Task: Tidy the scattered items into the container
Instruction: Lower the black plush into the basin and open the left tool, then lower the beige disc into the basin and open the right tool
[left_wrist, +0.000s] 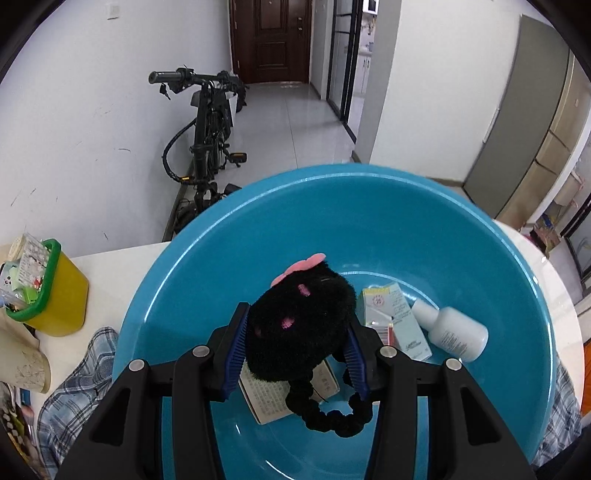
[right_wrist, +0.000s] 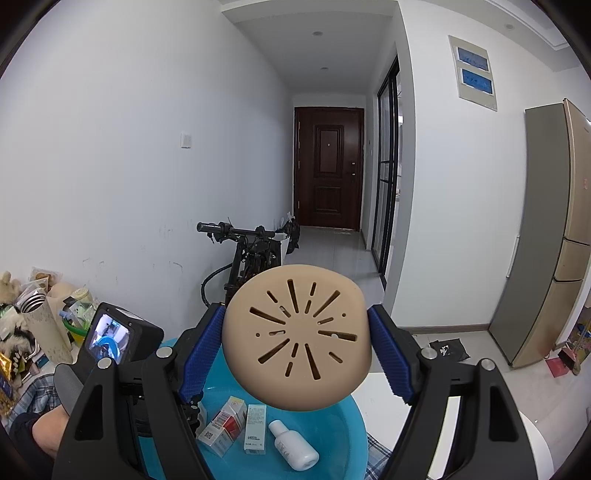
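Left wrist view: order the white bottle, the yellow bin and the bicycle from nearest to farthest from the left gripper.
1. White bottle: in the blue basin, just right of the left gripper.
2. Yellow bin: on the table, far left.
3. Bicycle: on the floor beyond the table.

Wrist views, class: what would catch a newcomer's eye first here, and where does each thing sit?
First, the big blue basin filling the left wrist view, with a white bottle and small cartons lying inside. Over it, the left gripper clamps a fluffy black hair tie with a pink bow. In the right wrist view, the right gripper holds a tan slotted disc above the basin.
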